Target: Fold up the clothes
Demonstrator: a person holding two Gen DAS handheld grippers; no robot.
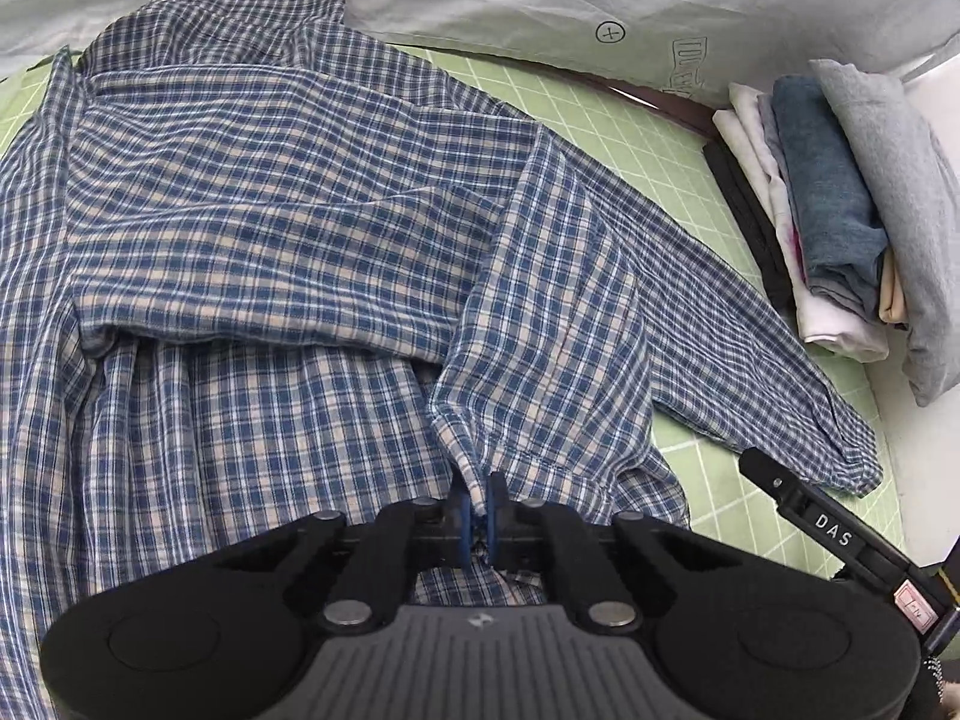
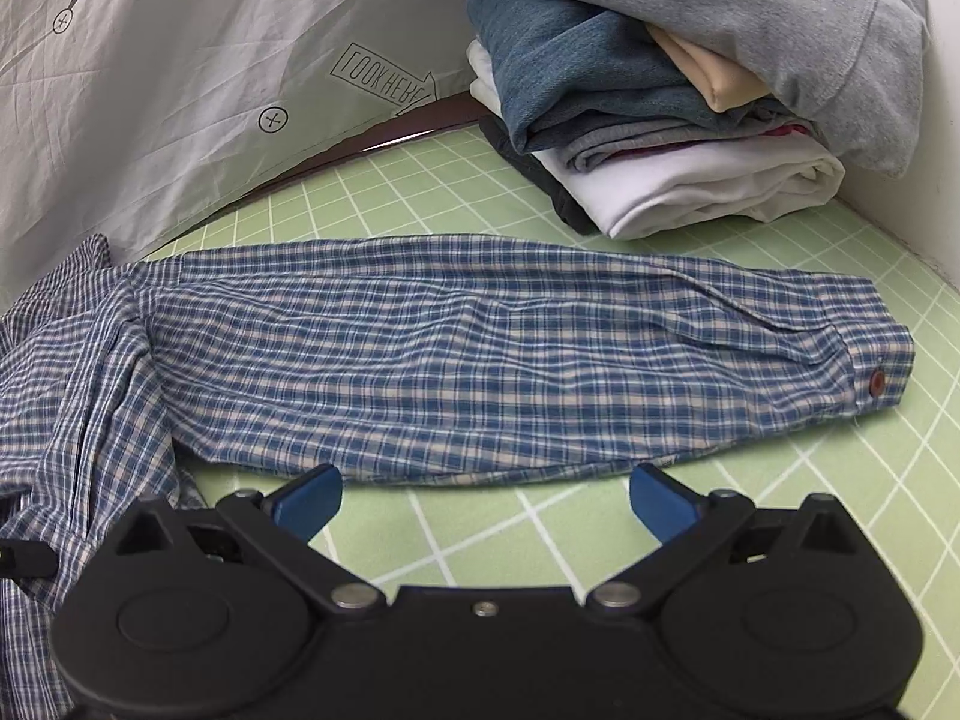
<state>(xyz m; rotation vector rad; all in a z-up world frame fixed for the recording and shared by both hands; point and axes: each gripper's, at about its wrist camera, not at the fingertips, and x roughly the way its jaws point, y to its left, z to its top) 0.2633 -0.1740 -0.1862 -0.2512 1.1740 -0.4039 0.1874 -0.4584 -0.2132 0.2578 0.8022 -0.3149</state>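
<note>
A blue and cream plaid shirt (image 1: pixel 270 210) lies spread on the green grid mat (image 1: pixel 630 120). My left gripper (image 1: pixel 478 513) is shut on a pinched fold of the shirt's front edge, lifted slightly off the mat. In the right wrist view the shirt's long sleeve (image 2: pixel 510 360) lies flat across the mat (image 2: pixel 480 540), its cuff with a red button (image 2: pixel 876 383) at the right. My right gripper (image 2: pixel 485 501) is open and empty, just in front of the sleeve's near edge. The right gripper's body also shows in the left wrist view (image 1: pixel 840 534) at the lower right.
A stack of folded clothes (image 2: pixel 690 108), grey, denim blue, cream and white, stands at the mat's far right corner and also shows in the left wrist view (image 1: pixel 840 228). A creased white printed sheet (image 2: pixel 180 90) hangs behind the mat. A white wall (image 2: pixel 936 180) bounds the right side.
</note>
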